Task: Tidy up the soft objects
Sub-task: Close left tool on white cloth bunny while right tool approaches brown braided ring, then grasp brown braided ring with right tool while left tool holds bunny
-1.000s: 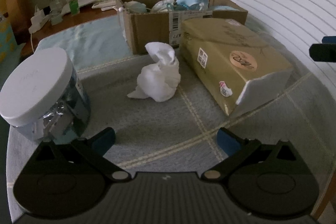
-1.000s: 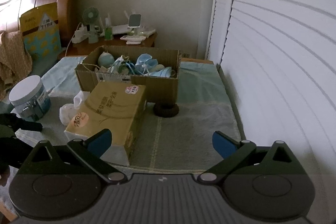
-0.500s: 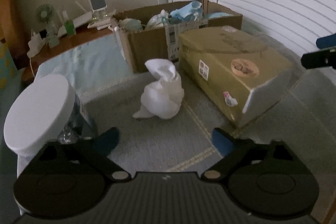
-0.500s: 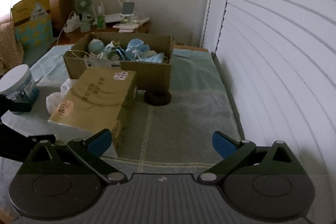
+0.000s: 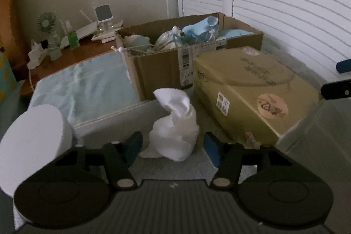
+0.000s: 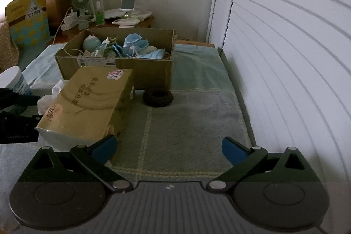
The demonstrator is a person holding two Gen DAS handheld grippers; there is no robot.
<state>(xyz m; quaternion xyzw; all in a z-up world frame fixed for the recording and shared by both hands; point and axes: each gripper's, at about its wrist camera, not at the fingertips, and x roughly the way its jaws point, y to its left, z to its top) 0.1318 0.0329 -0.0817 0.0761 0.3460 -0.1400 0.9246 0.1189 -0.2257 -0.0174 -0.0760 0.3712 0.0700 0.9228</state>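
**Left tongs closing around the white bundle**

The crumpled white plastic-wrapped soft bundle [image 5: 174, 126] sat upright on the grey-green checked blanket [image 6: 188, 124] of the bed, between the white-lidded round jar [image 5: 33, 142] and the olive-gold cardboard box with a round peach sticker [image 5: 252, 89]. The left tongs [image 5: 173, 145] bracketed its lower half, one blue pad on either side. A gap showed at each pad, so the bundle lay between the jaws but was not yet pinched. That straddle suited a soft, squashable thing: a grip low on the body would likely hold better than one on the loose twisted top.

Behind it stood the open brown cardboard carton of pale blue soft items [image 5: 188, 52], probably where the bundle belonged. The right tongs [image 6: 167, 147] hung spread wide and empty over the blanket. The black fuzzy ring [image 6: 158, 97] lay ahead of them, against the carton's front; they may have been placed for that piece.

A second earlier, the left tongs were fully spread and well short of the bundle. Since then they had come forward around it, and their jaws had just been closing. The right tongs kept the same spread and drew somewhat nearer the blanket.
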